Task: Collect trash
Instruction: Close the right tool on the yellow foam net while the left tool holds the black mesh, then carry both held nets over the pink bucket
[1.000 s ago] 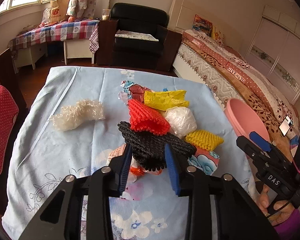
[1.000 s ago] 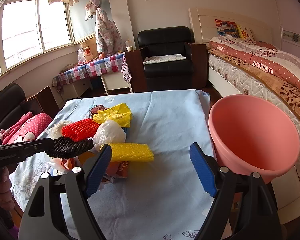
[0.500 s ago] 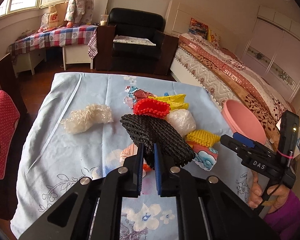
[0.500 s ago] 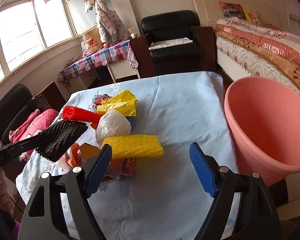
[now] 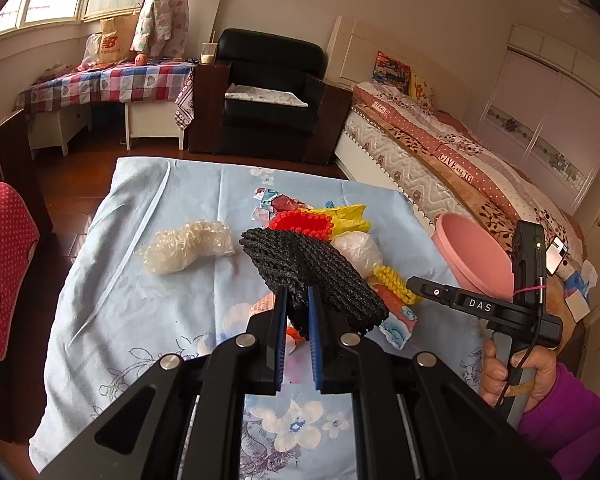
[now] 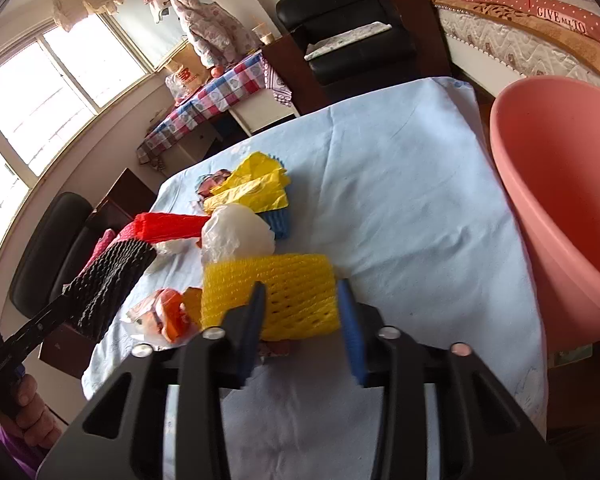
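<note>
While the left gripper (image 5: pixel 297 308) is clamped on the black net (image 5: pixel 312 276), held up off the table (image 5: pixel 148 312), the right gripper (image 6: pixel 302 320) straddles the yellow net (image 6: pixel 270 292), its 2 fingers apart, 1 on each side. The yellow net lies near the table's near edge. The red net (image 6: pixel 168 226), white bag (image 6: pixel 236 236) and yellow bag (image 6: pixel 252 190) sit mid-table. The clear net (image 5: pixel 186 246) lies toward the left edge. The pink bin (image 6: pixel 560 184) stands just off the right edge.
</note>
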`<state>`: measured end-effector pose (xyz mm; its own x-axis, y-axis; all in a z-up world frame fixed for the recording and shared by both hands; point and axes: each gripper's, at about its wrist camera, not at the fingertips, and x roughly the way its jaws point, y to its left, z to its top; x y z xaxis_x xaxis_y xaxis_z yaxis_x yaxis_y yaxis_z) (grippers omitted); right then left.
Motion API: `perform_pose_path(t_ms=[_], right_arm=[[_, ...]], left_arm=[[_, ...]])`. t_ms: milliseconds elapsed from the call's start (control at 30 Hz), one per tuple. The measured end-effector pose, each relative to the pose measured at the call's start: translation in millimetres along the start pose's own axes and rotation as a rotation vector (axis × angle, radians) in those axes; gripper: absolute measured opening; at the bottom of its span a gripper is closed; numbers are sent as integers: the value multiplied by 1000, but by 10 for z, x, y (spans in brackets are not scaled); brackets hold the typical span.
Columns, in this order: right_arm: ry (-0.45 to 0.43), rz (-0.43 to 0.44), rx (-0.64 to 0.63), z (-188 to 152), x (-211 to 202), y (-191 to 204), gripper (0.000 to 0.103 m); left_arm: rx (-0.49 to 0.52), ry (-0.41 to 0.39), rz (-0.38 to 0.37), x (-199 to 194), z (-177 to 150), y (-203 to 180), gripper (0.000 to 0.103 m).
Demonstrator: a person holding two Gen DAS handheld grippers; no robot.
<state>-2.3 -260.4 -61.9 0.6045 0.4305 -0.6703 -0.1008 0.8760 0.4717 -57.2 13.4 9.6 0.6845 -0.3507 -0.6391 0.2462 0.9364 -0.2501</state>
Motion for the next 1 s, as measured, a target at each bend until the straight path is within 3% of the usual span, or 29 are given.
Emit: perform_pose_path(t_ms=[67,133,667,1000], right_arm=[[1,14,1,-18,-32,24,10],[-17,14,-11,-42,-93,63,4],[-214,-59,-34,-7,-851,-49,2],[-344,-140,0,170,-1321,-374,2]], left_arm=[[3,-5,-2,-25,0,-16,9],[7,-12,-2,-51,0,-29,9],[65,-104,-57,-346,102,-321,9],[150,-95,-135,-90,288,-871,9]])
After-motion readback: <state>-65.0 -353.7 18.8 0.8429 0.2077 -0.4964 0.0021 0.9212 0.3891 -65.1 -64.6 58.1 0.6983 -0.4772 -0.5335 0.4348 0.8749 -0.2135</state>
